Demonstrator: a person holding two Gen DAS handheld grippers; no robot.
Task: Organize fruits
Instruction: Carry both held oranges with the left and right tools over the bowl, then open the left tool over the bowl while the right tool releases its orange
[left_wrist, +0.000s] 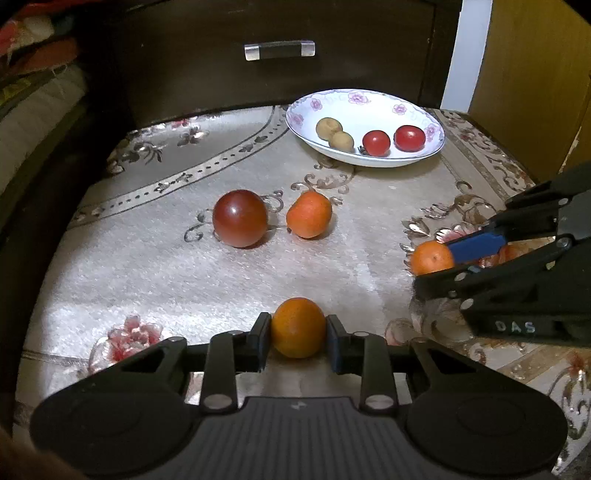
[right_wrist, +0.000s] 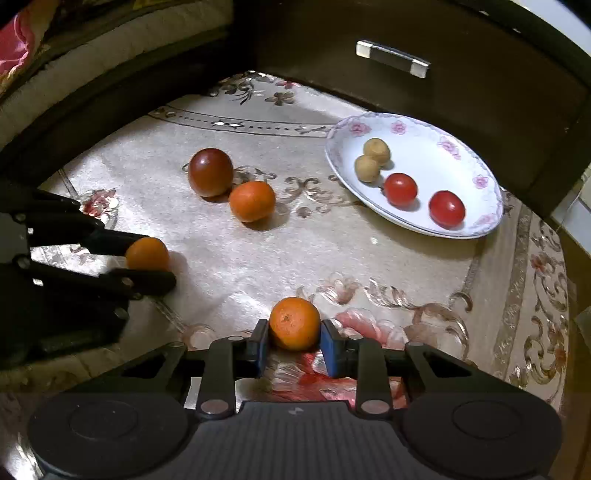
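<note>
Near the table's front, the left gripper (left_wrist: 298, 330) and right gripper (right_wrist: 294, 328) each clamp one orange; four oranges total, two cherry tomatoes, two longans on one plate (left_wrist: 391, 99).

Both grippers down low, each closed around a small orange.

The left gripper (left_wrist: 298, 338) has its blue-padded fingers (left_wrist: 263, 341) pressed on either side of an orange (left_wrist: 298, 326), pointing toward 12 o'clock. The right gripper (right_wrist: 294, 341) pinches another orange (right_wrist: 294, 323) the same way. In the left view it reaches in from 3 o'clock, tilted on its side.
</note>
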